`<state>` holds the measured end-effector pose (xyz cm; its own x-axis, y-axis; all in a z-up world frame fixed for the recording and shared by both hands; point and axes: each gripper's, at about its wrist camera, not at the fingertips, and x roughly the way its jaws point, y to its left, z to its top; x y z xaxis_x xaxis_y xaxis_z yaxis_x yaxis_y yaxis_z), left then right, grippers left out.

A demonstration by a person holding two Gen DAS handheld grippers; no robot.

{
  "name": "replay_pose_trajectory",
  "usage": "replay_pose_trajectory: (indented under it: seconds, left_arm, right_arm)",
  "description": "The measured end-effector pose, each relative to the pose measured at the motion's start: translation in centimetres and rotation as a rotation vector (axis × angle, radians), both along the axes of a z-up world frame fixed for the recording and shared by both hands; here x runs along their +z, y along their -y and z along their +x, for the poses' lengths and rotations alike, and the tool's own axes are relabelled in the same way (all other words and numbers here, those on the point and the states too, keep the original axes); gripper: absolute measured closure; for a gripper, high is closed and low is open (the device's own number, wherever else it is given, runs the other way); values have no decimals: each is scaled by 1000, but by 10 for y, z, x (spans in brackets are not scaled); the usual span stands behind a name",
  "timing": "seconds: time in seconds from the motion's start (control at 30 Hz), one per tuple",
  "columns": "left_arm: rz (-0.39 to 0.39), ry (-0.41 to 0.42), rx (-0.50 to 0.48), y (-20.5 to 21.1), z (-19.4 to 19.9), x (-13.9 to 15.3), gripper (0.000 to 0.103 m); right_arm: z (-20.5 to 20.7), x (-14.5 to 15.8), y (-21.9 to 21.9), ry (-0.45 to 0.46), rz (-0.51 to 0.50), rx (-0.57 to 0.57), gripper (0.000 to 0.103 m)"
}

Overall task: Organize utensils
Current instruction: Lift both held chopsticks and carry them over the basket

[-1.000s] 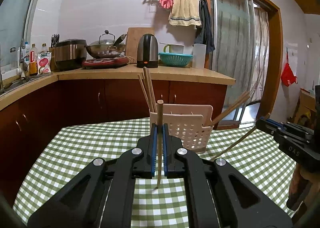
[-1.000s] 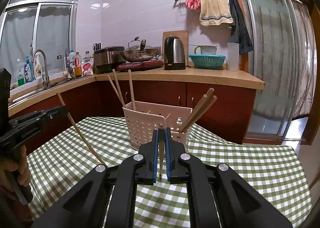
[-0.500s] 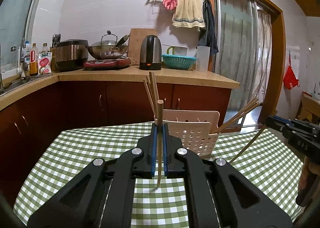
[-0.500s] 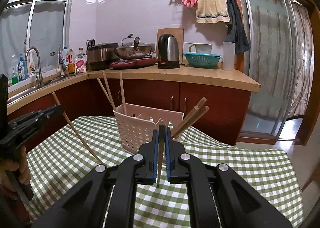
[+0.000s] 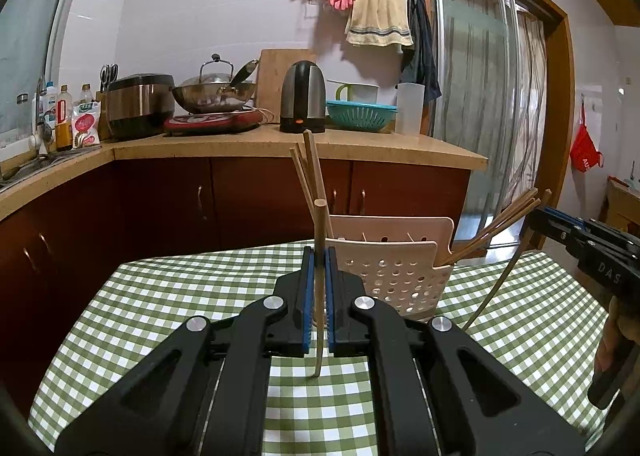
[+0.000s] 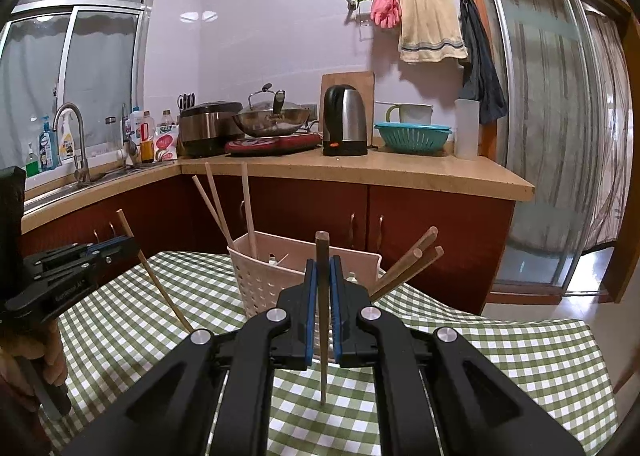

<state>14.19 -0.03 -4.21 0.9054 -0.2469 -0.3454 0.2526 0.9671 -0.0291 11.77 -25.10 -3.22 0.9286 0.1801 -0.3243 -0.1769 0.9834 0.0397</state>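
Observation:
A pale perforated utensil basket (image 5: 396, 276) (image 6: 268, 280) stands on the green checked tablecloth (image 5: 168, 296), holding several wooden chopsticks that lean out to both sides. My left gripper (image 5: 318, 268) is shut on one upright wooden chopstick (image 5: 319, 232), just in front and left of the basket. My right gripper (image 6: 322, 280) is shut on another upright chopstick (image 6: 322, 252), right before the basket's near wall. Each gripper also shows at the edge of the other view, gripping its chopstick: the right gripper (image 5: 538, 215) and the left gripper (image 6: 132, 246).
Behind the table runs a counter (image 6: 360, 169) with a kettle (image 6: 344, 119), wok, rice cooker, teal colander and sink with bottles. Dark red cabinets lie below it. A sliding glass door (image 6: 560, 135) is at the right. A person's hand (image 6: 48, 356) holds the left gripper's handle.
Both grippers have drifted closer to the basket, which now looms larger in each view. Each still grips its chopstick the same way.

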Motion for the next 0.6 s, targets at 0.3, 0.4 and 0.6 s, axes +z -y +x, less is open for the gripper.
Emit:
replay_pose_trajectory:
  seconds: [0.3, 0.4, 0.6]
  left_arm:
    - [-17, 17, -14, 0, -1, 10, 97]
    - [-28, 34, -28, 0, -4, 22, 97]
    - [-47, 93, -63, 4, -14, 54, 97]
  right_arm:
    - [-2, 7, 3, 22, 25, 6, 96]
    - [-6, 16, 5, 38, 41, 16, 96]
    - [-18, 45, 5, 110, 53, 39, 96]
